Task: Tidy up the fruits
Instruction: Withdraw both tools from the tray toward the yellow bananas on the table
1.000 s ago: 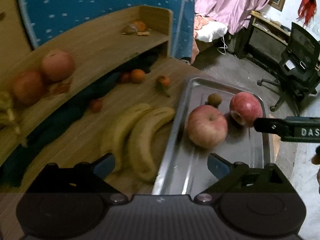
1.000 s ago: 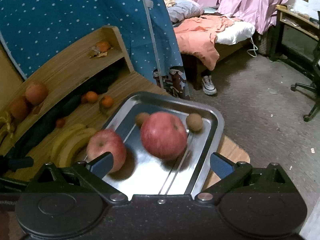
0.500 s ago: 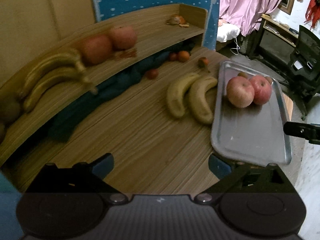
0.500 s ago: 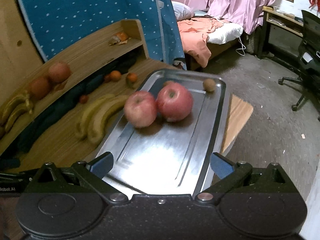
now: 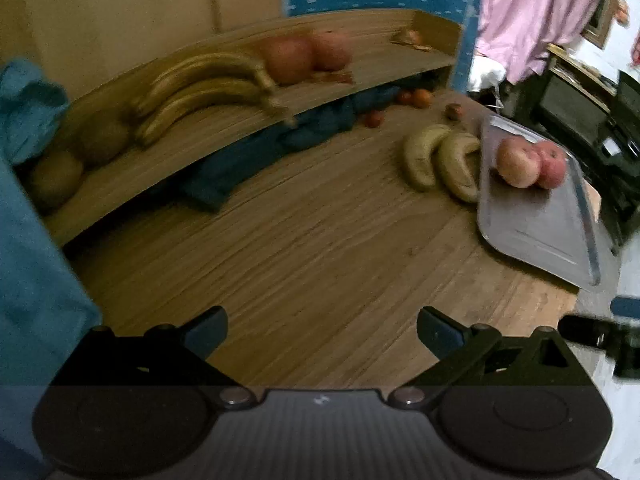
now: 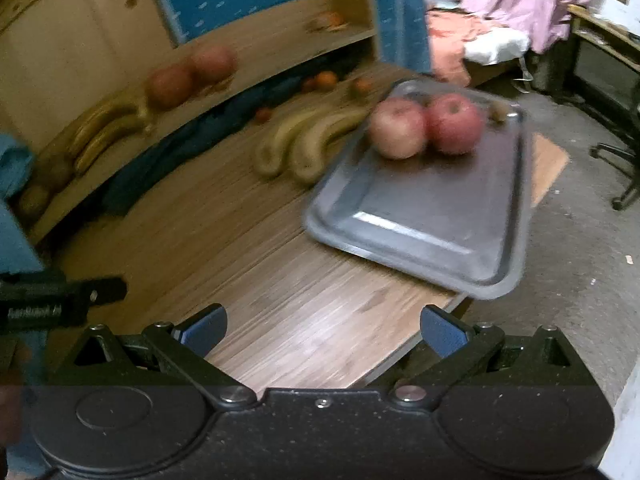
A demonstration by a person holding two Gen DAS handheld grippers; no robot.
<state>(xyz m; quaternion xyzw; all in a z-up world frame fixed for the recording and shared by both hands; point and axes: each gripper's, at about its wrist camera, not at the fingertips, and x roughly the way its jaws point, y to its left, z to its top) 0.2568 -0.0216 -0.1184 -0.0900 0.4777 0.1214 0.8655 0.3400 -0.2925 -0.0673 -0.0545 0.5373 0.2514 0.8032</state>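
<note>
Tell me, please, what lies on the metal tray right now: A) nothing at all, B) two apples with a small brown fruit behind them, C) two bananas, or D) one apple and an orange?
B: two apples sit side by side at the far end of the tray, with a small brown fruit behind them; the bananas lie on the table beside the tray.

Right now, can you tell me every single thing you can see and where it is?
tray: one, silver, table's right end
apples on the tray: two, red, touching, far end
small brown fruit: one, tray's far corner
bananas on the table: two, yellow-green, beside tray
bananas on the shelf: one bunch, yellow
apples on the shelf: two, red
small oranges: several, under the shelf
blue cloth: under shelf
left hand-held gripper: black, open
right hand-held gripper: black, open
</note>
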